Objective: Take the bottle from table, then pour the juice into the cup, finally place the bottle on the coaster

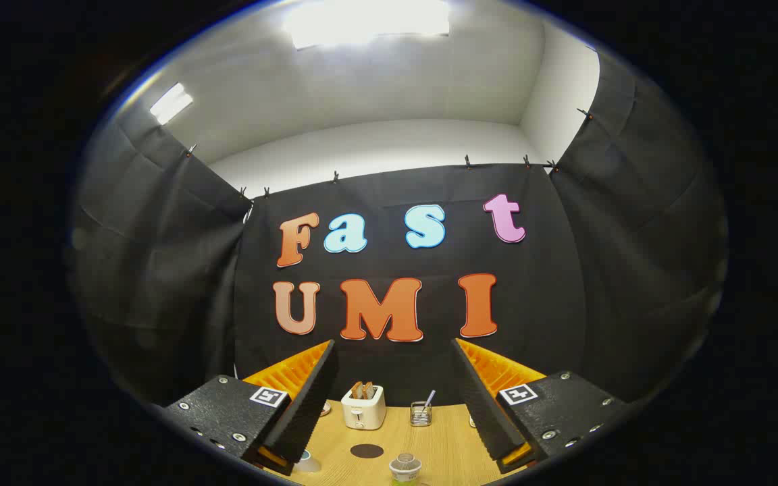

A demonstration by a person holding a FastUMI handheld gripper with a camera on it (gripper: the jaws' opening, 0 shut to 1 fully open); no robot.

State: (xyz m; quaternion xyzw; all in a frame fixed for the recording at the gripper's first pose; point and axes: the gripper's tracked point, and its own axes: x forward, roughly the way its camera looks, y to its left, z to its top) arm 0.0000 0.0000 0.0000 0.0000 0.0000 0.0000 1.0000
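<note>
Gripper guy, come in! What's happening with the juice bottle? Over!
Hand-held gripper open, holding nothing. Bottle on table, between the fingers, untouched. Nothing in the way.

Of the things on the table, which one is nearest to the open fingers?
The bottle, capped, between the open gripper fingers; the toaster stands farther back.

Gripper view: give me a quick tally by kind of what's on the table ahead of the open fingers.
Bottle, between the open gripper fingers: 1
Dark coaster: 1
Toaster with toast: 1
Wire holder with a utensil: 1
Cup by one finger: 1
Total: 5
</note>
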